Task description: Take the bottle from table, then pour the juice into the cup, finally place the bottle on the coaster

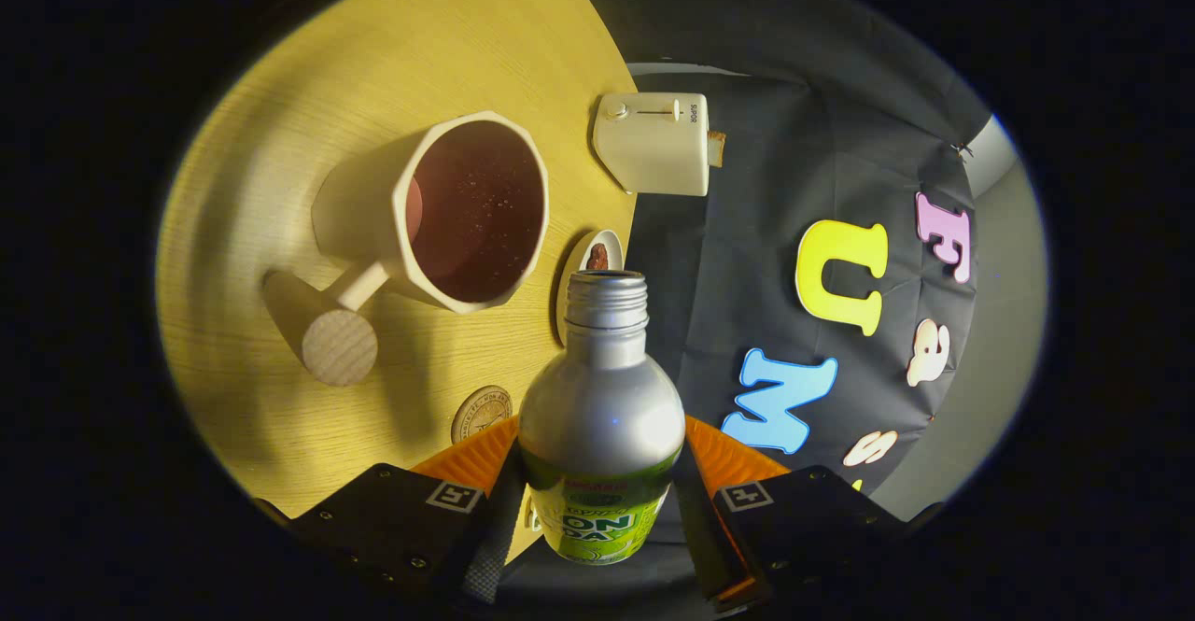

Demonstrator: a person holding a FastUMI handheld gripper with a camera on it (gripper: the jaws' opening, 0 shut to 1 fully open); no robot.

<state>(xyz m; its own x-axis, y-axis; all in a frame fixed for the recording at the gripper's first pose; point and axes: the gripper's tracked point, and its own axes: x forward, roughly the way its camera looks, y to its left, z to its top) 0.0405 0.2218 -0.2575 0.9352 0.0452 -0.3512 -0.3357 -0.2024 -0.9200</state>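
Observation:
My gripper [599, 472] is shut on a silver bottle [600, 397] with a green label, both fingers pressing its sides. The bottle's open threaded neck points ahead, toward the cream faceted cup [471, 215]. The cup stands on the wooden table [308, 135], its wooden-knobbed handle toward me, and holds dark reddish juice. The view is rolled, so the table runs up one side. A round coaster [481, 413] lies on the table just beside the fingers, partly hidden by one of them.
A cream toaster [653, 143] sits at the table edge beyond the cup. A small white dish [586, 261] with something brown in it lies between cup and bottle neck. The booth's black cloth wall lies beyond the table edge.

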